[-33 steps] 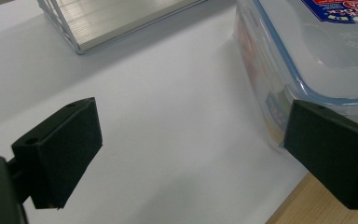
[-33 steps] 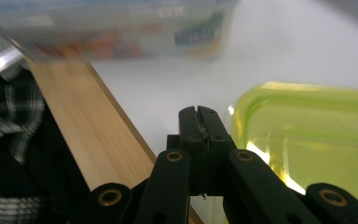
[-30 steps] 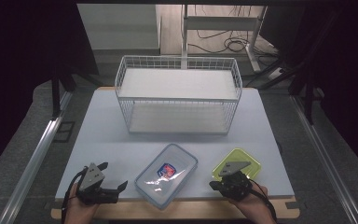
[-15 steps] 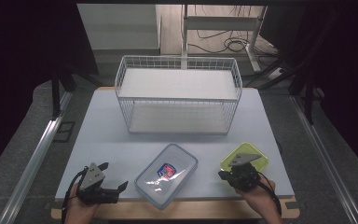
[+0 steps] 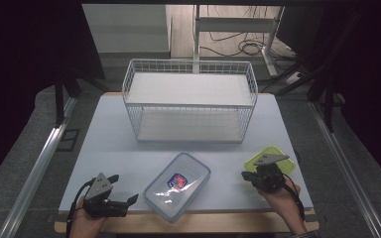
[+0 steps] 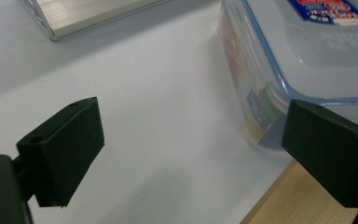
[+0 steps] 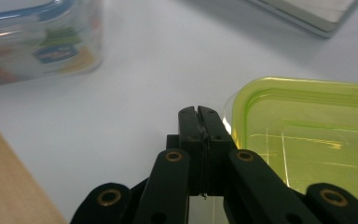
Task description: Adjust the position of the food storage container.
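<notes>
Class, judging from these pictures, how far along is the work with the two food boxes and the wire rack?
Done: nothing; the wire rack holds no box. In hand: the right gripper, jaws shut on nothing, sits beside the green box; the left gripper, jaws open, points beside the clear box. Left: probably gripping both boxes and moving them to the rack.

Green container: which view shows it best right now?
The right gripper view: the green container is close, its rim and translucent lid sharp beside the shut right gripper. The high view shows it small, partly behind that gripper. The left gripper view faces the clear container.
</notes>
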A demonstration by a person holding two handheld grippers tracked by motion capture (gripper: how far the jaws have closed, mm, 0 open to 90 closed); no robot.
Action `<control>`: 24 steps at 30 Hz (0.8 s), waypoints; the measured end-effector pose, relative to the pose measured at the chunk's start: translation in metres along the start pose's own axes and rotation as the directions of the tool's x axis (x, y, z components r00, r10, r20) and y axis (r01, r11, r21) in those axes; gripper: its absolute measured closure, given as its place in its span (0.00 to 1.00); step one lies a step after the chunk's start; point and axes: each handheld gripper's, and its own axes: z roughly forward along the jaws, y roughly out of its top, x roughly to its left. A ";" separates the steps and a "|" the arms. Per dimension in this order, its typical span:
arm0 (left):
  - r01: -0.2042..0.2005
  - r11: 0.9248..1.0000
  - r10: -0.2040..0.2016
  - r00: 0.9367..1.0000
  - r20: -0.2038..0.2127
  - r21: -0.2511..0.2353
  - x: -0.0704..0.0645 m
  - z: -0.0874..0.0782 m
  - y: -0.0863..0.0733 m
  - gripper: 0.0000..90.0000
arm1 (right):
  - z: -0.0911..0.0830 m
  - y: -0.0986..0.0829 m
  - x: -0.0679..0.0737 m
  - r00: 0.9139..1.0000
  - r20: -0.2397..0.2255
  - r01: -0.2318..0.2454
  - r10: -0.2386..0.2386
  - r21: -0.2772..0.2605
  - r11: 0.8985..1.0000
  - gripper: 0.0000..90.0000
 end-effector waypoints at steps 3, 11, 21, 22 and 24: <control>-0.006 1.000 0.006 1.000 -0.001 0.005 -0.001 0.001 0.000 0.07 | 0.001 0.001 -0.009 1.000 0.010 -0.027 0.027 -0.015 1.000 0.98; -0.003 1.000 0.003 1.000 0.001 0.010 -0.001 0.002 0.000 0.06 | 0.008 0.007 -0.027 0.997 0.054 -0.054 0.055 -0.029 0.998 0.99; 0.011 0.999 -0.013 0.998 0.062 0.037 -0.014 -0.002 0.002 0.25 | 0.012 0.017 -0.019 0.997 0.043 -0.057 0.060 -0.069 0.996 0.98; 0.009 0.999 -0.012 0.998 0.068 0.045 -0.017 -0.003 0.002 0.25 | 0.012 0.017 -0.019 0.997 0.043 -0.057 0.060 -0.069 0.996 0.98; 0.016 0.998 -0.022 0.994 0.103 0.067 -0.025 -0.004 0.001 0.47 | 0.019 0.021 -0.009 0.999 0.002 -0.051 0.052 -0.069 0.996 0.98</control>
